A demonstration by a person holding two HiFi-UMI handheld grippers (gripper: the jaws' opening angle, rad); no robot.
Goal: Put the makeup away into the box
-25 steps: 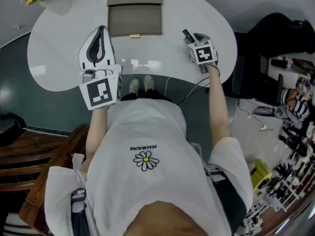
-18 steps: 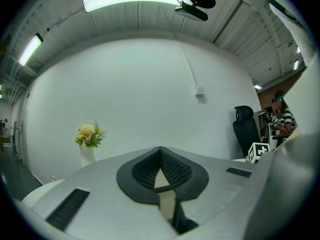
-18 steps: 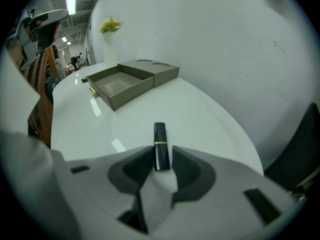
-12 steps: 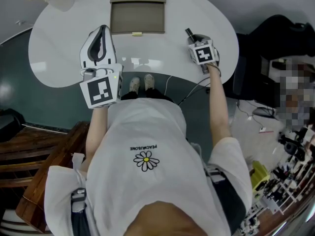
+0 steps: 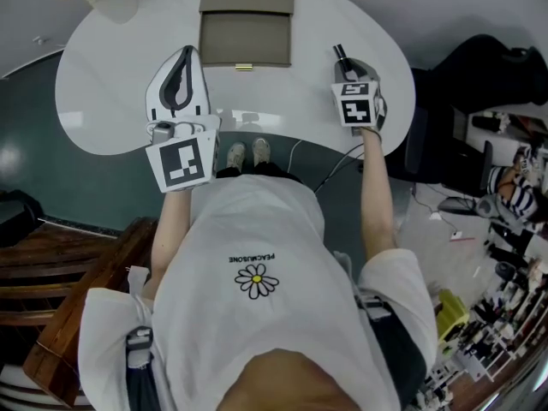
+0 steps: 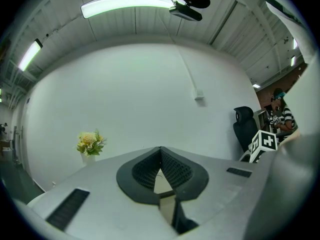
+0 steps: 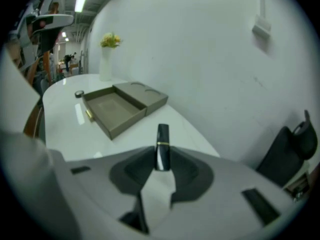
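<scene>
Right tool (image 7: 160,160) just closing on black lipstick (image 7: 163,136), pinching low end only (tube above counter (image 7: 60,104), open box (image 7: 126,125) off to side); may pivot, slip on way. Left tool (image 6: 160,156) pressed together, empty.

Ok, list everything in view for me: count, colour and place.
table: one, white, before the person
box: one, tan, open, far middle of table
vase of flowers: one, yellow blooms, table's far left
small round item: one, dark, on table beside box
lipstick: one, black with gold band, in right tool
chair: one, black, beyond table's right end
left tool: one, grey, shut, empty
right tool: one, grey, jaws just closed further onto lipstick
</scene>
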